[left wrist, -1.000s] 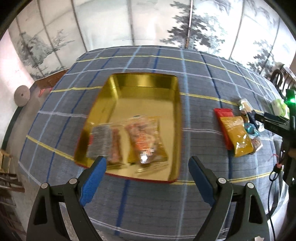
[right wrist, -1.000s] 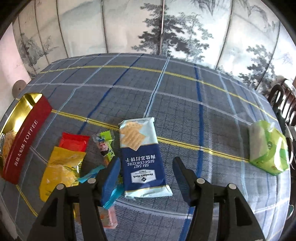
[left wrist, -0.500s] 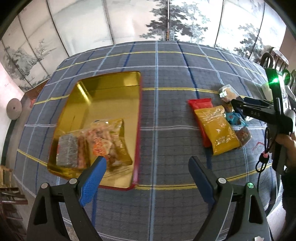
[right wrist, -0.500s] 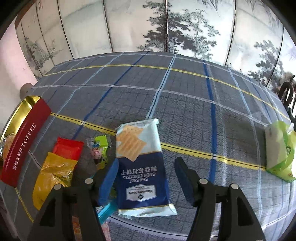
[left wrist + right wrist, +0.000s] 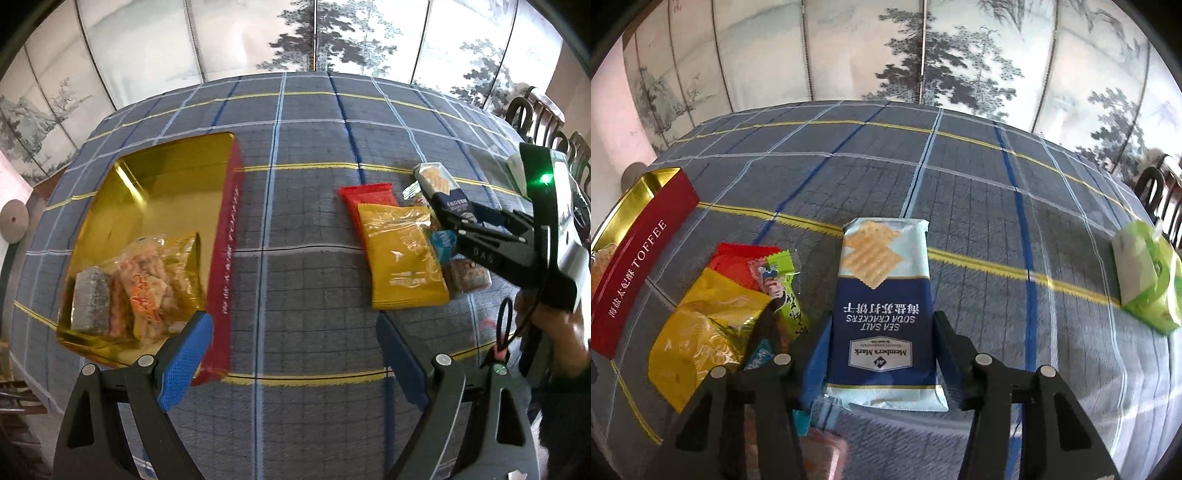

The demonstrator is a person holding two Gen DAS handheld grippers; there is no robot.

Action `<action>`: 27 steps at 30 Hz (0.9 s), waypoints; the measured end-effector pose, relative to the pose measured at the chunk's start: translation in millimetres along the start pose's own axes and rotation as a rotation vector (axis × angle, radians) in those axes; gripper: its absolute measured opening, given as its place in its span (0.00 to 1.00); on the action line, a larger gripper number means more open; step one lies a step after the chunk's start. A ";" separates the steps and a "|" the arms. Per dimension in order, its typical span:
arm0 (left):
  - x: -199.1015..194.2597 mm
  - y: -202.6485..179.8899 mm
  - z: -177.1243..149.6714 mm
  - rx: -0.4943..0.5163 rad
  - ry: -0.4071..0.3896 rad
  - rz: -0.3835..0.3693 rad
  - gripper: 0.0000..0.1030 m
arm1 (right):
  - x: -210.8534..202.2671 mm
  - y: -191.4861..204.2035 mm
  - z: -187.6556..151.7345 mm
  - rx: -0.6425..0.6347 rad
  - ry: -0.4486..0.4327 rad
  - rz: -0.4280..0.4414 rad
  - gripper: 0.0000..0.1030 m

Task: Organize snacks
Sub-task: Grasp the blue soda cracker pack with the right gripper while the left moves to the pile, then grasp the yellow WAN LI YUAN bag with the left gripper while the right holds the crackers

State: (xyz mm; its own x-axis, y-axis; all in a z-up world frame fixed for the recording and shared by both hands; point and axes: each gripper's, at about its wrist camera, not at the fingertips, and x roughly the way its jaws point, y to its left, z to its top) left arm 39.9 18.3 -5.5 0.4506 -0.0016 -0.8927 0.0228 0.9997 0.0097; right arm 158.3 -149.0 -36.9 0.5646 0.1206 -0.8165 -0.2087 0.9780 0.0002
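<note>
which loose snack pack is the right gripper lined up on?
The blue-and-white soda cracker pack. It lies between the right gripper's open fingers; the yellow pack, red pack and green-wrapped candy all lie off to its left.

Plaid tablecloth (image 5: pixel 960 192), grey-blue with yellow, white and blue lines, covers the whole table. Behind it a wall of pale panels painted with ink-wash pines (image 5: pixel 964 55), split by thin vertical seams. Green-and-white tissue pack (image 5: pixel 1145 273) lies near the table's right edge, well apart from the rest. Dark wooden chair backs (image 5: pixel 535 114) show past the far right corner. A round grey disc (image 5: pixel 13 220) sits at the left, low against the pink wall.
</note>
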 end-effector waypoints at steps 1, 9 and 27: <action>0.4 -1.7 0.1 0.001 -0.005 -0.007 0.85 | -1.8 2.2 -2.6 0.004 -0.004 -0.003 0.50; 6.5 -23.0 6.3 0.044 -0.087 -0.043 0.86 | -7.1 1.2 -13.5 0.023 -0.023 -0.009 0.50; 30.7 -59.2 25.2 0.136 -0.096 -0.130 0.97 | -14.1 -49.7 -28.5 0.120 -0.046 -0.097 0.50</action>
State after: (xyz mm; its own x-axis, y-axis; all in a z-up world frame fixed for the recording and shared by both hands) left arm 74.9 -41.5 -22.2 0.5186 -0.1387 -0.8437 0.2034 0.9784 -0.0359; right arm 138.0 -204.1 -41.9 0.6136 0.0296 -0.7891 -0.0560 0.9984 -0.0061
